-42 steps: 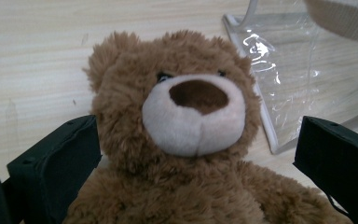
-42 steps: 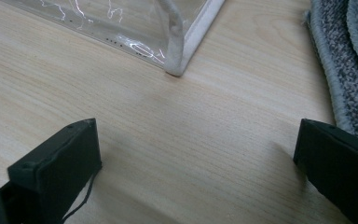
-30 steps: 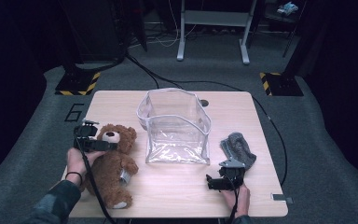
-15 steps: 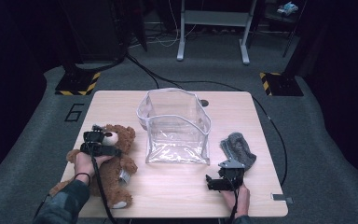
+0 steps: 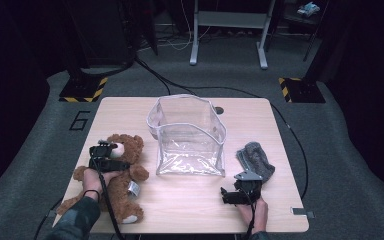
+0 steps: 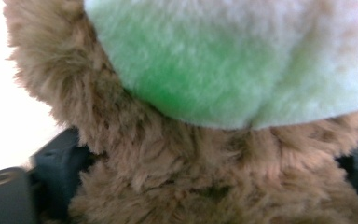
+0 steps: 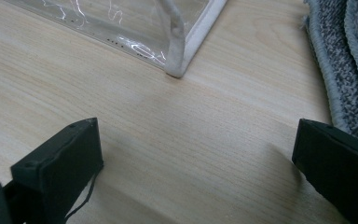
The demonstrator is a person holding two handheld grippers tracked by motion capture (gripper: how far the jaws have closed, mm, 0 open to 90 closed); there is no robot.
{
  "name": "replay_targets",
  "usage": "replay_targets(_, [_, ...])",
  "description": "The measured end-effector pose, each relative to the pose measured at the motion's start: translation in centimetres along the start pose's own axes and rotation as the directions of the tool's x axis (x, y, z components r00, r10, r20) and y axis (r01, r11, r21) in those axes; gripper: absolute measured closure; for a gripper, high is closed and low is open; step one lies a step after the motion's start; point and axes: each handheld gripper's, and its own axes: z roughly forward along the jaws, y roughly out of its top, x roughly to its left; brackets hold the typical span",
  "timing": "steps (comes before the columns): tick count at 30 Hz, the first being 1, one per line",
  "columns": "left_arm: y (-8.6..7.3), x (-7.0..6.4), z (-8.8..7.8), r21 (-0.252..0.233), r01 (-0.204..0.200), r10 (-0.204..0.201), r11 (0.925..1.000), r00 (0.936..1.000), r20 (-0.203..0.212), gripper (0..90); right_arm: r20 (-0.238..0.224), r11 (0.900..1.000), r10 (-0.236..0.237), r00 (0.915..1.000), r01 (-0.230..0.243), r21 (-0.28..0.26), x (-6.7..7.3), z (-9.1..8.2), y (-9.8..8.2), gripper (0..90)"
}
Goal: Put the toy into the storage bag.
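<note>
A brown teddy bear [image 5: 128, 176] lies on its back at the front left of the table. My left gripper [image 5: 111, 157] is down on its head and neck. In the left gripper view, brown fur and a pale muzzle [image 6: 223, 60] fill the gap, and the fur spreads over both jaws. The jaws have just been closing, with the bear [image 6: 168, 149] between them. My right gripper [image 5: 228, 196] rests open on the wood at the front right, with bare table between its jaws [image 7: 196, 154].
A clear plastic bag [image 5: 190, 135] with white trim stands open at the table's middle; its near corner [image 7: 177, 46] is just ahead of the right gripper. A grey knitted cloth [image 5: 255, 159] lies to the right [image 7: 349, 56]. Cables cross the carpet behind the table [image 5: 130, 107].
My left hand has come down from above the bear's head onto it, and the gripper now sits in the fur. The right hand has not moved.
</note>
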Motion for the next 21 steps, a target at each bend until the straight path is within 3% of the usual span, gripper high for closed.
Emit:
replay_targets(3, [-0.1, -0.1, 0.0, -0.010, -0.016, 0.016, 0.9998, 0.9999, 0.005, 19.9, -0.001, 1.000, 0.001, 1.0000, -0.001, 0.002, 0.0, 0.0, 0.0, 0.8])
replay_targets(5, [-0.2, -0.2, 0.0, -0.017, -0.048, 0.048, 0.9987, 0.9989, -0.002, 25.8, 0.004, 1.000, 0.005, 1.0000, -0.005, -0.002, 0.0, 0.1, 0.0, 0.8])
replay_targets(10, [-0.5, -0.3, -0.5, -0.051, -0.063, 0.063, 0.9967, 0.9980, -0.009, 36.9, 0.005, 1.000, 0.006, 1.0000, -0.006, 0.003, 0.0, 0.0, 0.0, 0.8])
replay_targets(17, [-0.7, -0.1, -2.0, -0.098, -0.091, 0.092, 0.9910, 0.9958, 0.004, 43.6, -0.003, 1.000, 0.011, 0.9999, -0.011, 0.006, -0.1, 0.0, 0.0, 1.0])
replay_targets(21, [-0.6, 0.2, -3.3, -0.135, -0.080, 0.083, 0.9876, 0.9964, 0.018, 45.0, -0.005, 1.000, 0.011, 0.9999, -0.011, 0.007, -0.1, 0.0, 0.0, 1.1])
